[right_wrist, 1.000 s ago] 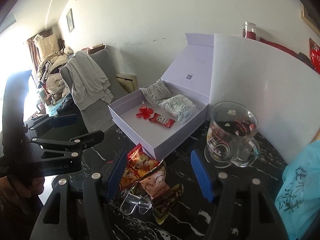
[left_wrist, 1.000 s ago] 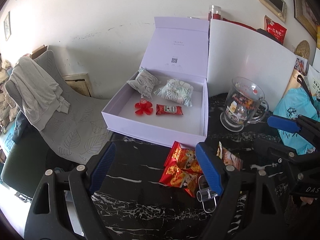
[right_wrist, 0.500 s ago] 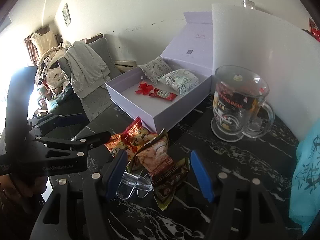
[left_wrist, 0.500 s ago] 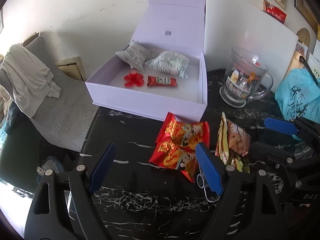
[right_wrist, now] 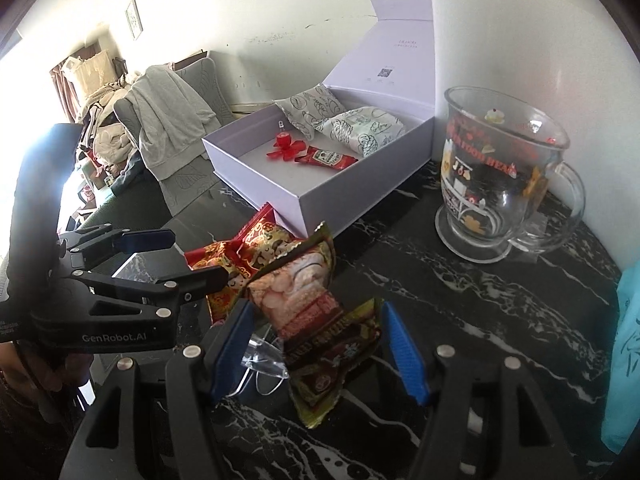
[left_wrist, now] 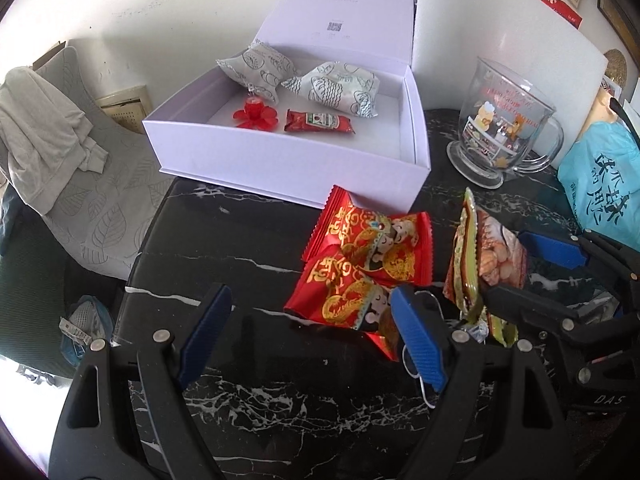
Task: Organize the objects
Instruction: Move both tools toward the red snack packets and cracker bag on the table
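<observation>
snack packets [left_wrist: 368, 264] heaped before open box [left_wrist: 288, 168]

Grey chair [left_wrist: 92, 200] draped with pale garment [left_wrist: 36, 136] at nine o'clock; framed picture [right_wrist: 134, 18] hung at eleven.

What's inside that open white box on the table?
The white box holds two pale patterned packets at the back, a red flower-shaped piece and a red ketchup sachet. The near wall hides a strip of its floor in both views.
</observation>
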